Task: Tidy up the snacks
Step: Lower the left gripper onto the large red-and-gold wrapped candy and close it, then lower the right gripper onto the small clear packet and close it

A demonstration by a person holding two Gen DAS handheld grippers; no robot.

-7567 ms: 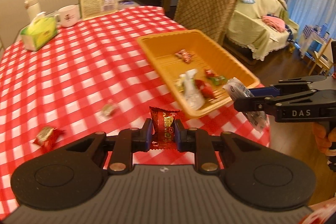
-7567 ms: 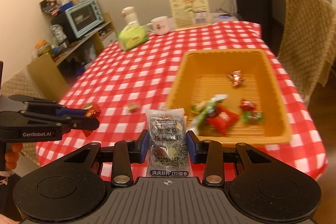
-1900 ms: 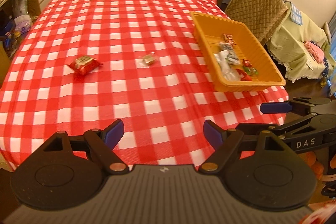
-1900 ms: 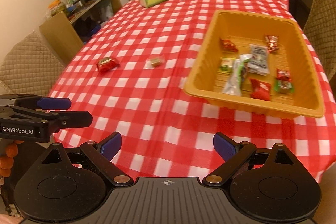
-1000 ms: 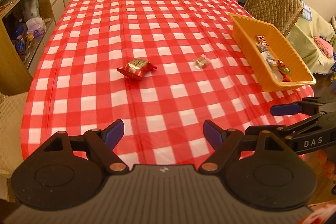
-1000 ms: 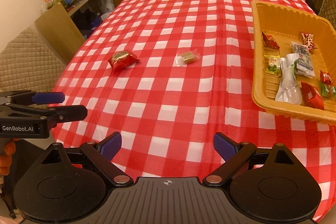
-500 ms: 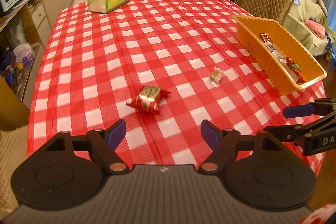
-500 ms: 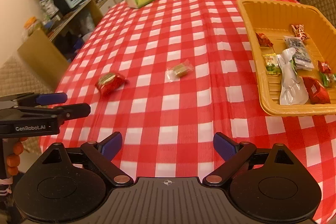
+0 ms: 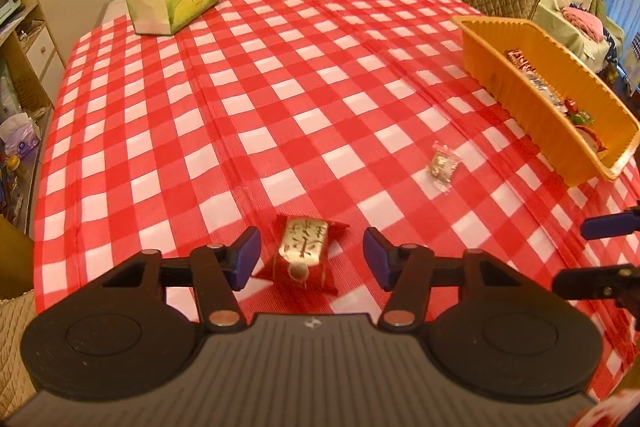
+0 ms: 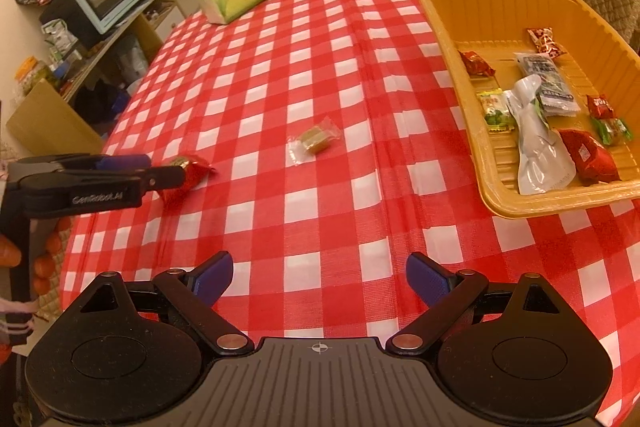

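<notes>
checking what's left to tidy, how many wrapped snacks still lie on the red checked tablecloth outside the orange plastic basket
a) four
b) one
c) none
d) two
d: a red wrapped snack lies between the closing jaws of the left gripper, not yet pressed, and a small clear-wrapped candy lies nearer the orange plastic basket; nothing else loose shows on the red checked tablecloth.

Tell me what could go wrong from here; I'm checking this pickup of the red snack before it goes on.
1. The left hand-held gripper is closing with the red snack between its jaws, pads not yet touching; the puffy, angled wrapper could slip or get caught by a corner only.
2. The clear-wrapped candy lies loose on the tablecloth; a passing gripper could knock it away.
3. The yellow tray sits near the table edge, so a bump might shift it.
</notes>
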